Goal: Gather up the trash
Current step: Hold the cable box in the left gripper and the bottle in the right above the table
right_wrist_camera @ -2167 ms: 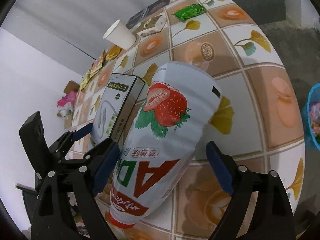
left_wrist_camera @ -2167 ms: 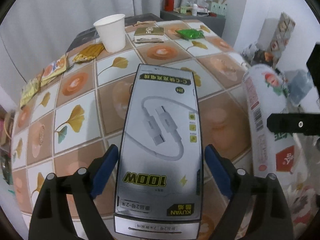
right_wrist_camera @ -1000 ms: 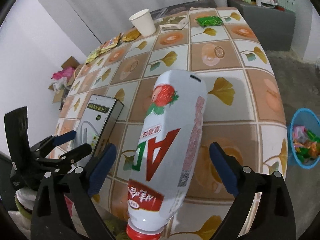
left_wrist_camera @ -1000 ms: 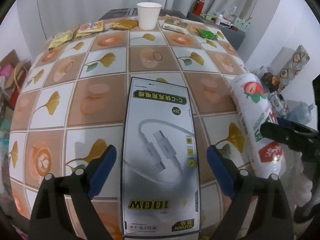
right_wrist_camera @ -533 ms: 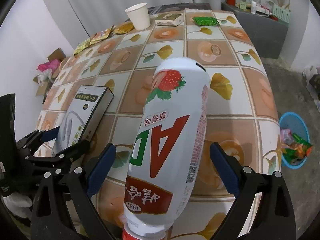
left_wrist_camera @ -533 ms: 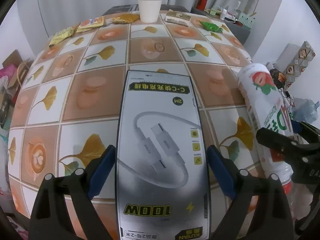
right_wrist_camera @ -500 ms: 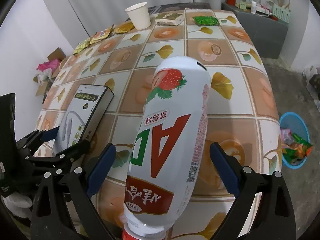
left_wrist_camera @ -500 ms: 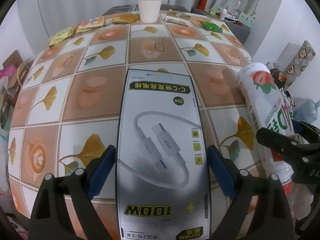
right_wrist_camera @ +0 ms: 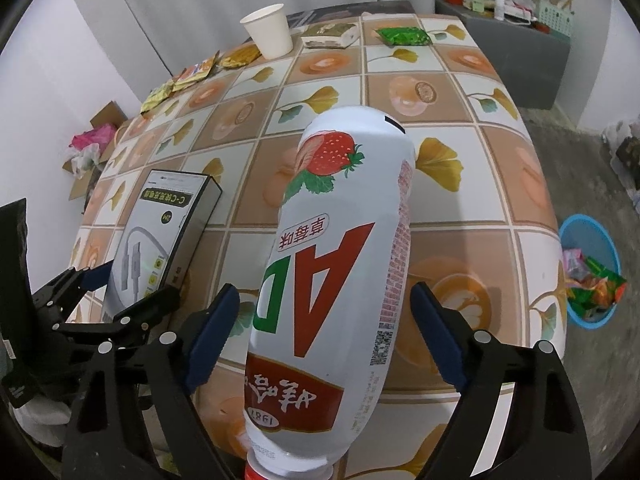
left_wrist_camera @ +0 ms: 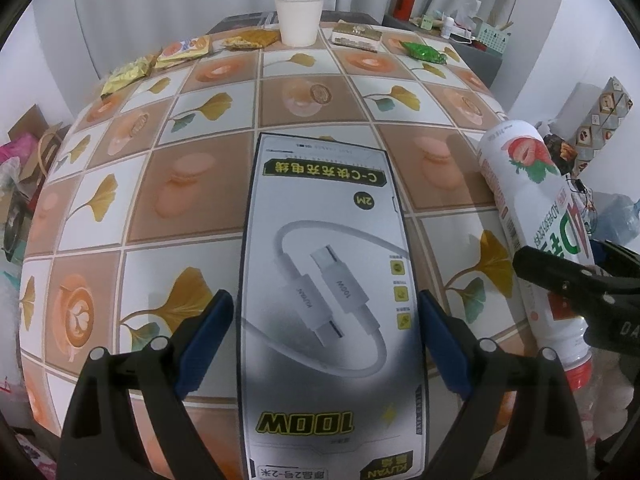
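Note:
My left gripper [left_wrist_camera: 326,340] is shut on a grey charging-cable box [left_wrist_camera: 328,280] and holds it above the tiled table [left_wrist_camera: 200,184]. The box also shows in the right wrist view [right_wrist_camera: 160,236]. My right gripper [right_wrist_camera: 324,332] is shut on a white strawberry-milk bottle [right_wrist_camera: 340,264], cap toward me. The bottle also shows at the right of the left wrist view [left_wrist_camera: 532,216]. The two grippers are side by side at the table's near edge.
A white paper cup [left_wrist_camera: 300,18], snack wrappers [left_wrist_camera: 184,50], a small box [left_wrist_camera: 356,36] and a green packet [left_wrist_camera: 422,52] lie at the table's far side. A blue bin [right_wrist_camera: 592,276] with trash stands on the floor to the right. Boxes and bags [right_wrist_camera: 92,148] are on the floor to the left.
Both grippers, still holding the box and the bottle, have drawn back slightly toward the table's near edge; the view is steadier and the grips are unchanged.

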Demonstrator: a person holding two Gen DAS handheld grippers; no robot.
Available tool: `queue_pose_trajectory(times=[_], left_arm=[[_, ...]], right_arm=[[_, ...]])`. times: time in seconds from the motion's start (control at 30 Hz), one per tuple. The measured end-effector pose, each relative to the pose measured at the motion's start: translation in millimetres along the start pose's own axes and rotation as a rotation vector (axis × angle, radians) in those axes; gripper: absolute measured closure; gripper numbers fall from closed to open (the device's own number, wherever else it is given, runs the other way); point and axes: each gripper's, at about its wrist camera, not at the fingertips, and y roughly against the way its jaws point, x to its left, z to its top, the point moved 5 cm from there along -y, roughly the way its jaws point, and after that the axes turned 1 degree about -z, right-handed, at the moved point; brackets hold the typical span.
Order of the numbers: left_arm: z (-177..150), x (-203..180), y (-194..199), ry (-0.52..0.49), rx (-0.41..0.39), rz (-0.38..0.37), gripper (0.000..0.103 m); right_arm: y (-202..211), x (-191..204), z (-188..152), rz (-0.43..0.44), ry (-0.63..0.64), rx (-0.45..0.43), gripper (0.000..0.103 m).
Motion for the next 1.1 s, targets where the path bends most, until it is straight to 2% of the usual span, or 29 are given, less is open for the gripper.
queue_pose_trajectory(times=[0.3, 0.67, 1.1], left_arm=[[0.4, -0.8, 2.1, -0.003, -0.008, 0.004, 0.017], [0.7, 0.4, 3.0, 0.002, -0.014, 0.006, 0.017], [1.2, 1.5, 6.3, -0.001, -0.033, 0.011, 0.018]], right_arm=[[-2.0, -0.9, -0.5, -0.001, -0.009, 0.007, 0.026], [-2.5, -2.7, -1.6, 0.018, -0.022, 0.011, 0.040], [0.1, -3.1, -1.6, 0.023, -0.020, 0.001, 0.041]])
